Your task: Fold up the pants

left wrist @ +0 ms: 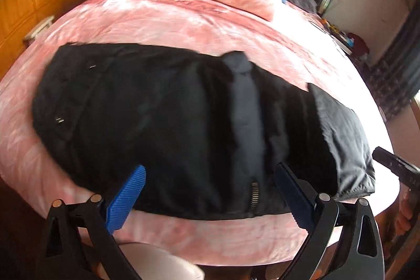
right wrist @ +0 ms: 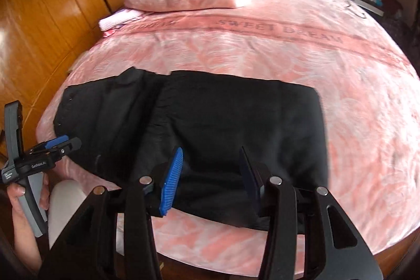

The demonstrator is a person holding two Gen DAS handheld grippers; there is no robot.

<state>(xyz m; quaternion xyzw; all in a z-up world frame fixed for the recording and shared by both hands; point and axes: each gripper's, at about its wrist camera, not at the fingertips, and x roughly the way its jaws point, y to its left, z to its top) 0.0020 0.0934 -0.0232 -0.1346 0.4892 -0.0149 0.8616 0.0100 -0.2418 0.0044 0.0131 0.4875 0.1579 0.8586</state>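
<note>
Pants [left wrist: 170,117] lie folded on the bed [left wrist: 162,22]; my left gripper [left wrist: 210,190] and right gripper [right wrist: 210,175] hover spread, gripping nothing. Next probably another fold.

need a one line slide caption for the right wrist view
Open right tongs hover over the near edge of folded black pants on a pink bedspread, left tongs at the side.

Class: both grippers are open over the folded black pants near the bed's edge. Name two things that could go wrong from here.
1. The pants lie close to the bed's near edge; a tug toward the person might drag them off.
2. The left gripper and right gripper are open, holding nothing; a shallow pinch may catch only the top layer and undo the fold.
</note>
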